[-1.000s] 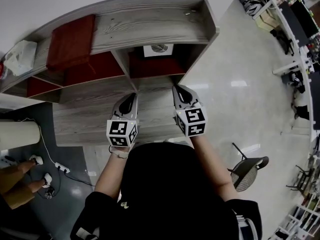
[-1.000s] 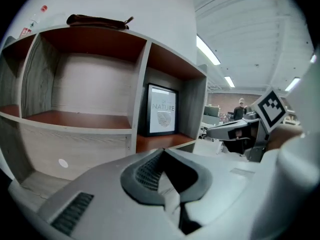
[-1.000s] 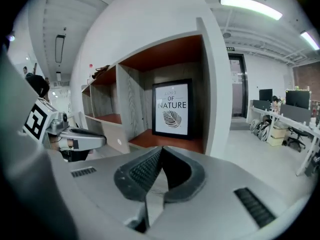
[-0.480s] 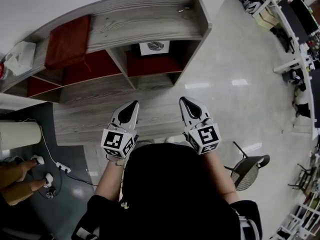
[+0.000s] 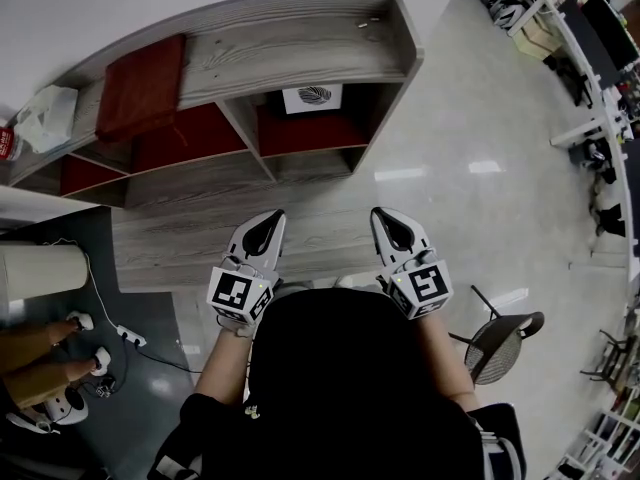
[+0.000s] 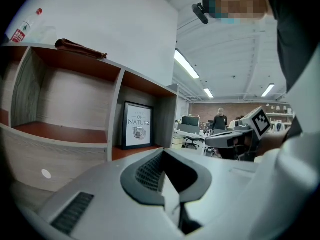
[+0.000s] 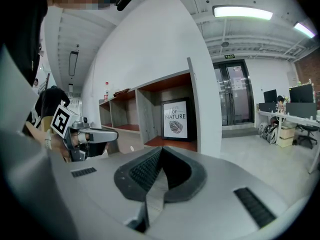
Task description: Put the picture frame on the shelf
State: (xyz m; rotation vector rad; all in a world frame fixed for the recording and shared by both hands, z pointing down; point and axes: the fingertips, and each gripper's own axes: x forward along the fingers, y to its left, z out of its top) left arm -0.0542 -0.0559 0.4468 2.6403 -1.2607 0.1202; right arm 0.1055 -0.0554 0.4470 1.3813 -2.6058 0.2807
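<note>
The pale glossy floor [image 5: 470, 118] is spreading out to the right, and a long grey wooden shelf [image 5: 280, 53] with red-lined compartments is standing along the white wall in front of the person. On the left part of the shelf's top board a dark red cloth [image 5: 140, 86] is lying flat, and a crumpled white bag [image 5: 42, 116] is sitting just beside it, further left. A dark chair [image 5: 500, 338] is standing on the floor at the person's right, well apart from the shelf. The left tool [image 5: 270, 218] and the right tool [image 5: 382, 214] are being held side by side close to the person's body, both pointing toward the shelf and both well apart from it. Each gripper view is showing its own tool clenched, the dark ribbed pads meeting at the tip with nothing caught between them. The picture frame [image 5: 312, 97] is standing upright in the rightmost compartment, resting on the red board with its back toward the rear wall; its black border is surrounding a white print with a leaf drawing. It is also showing in the left gripper view [image 6: 137, 125] and in the right gripper view [image 7: 175, 119], touched by neither tool.
</note>
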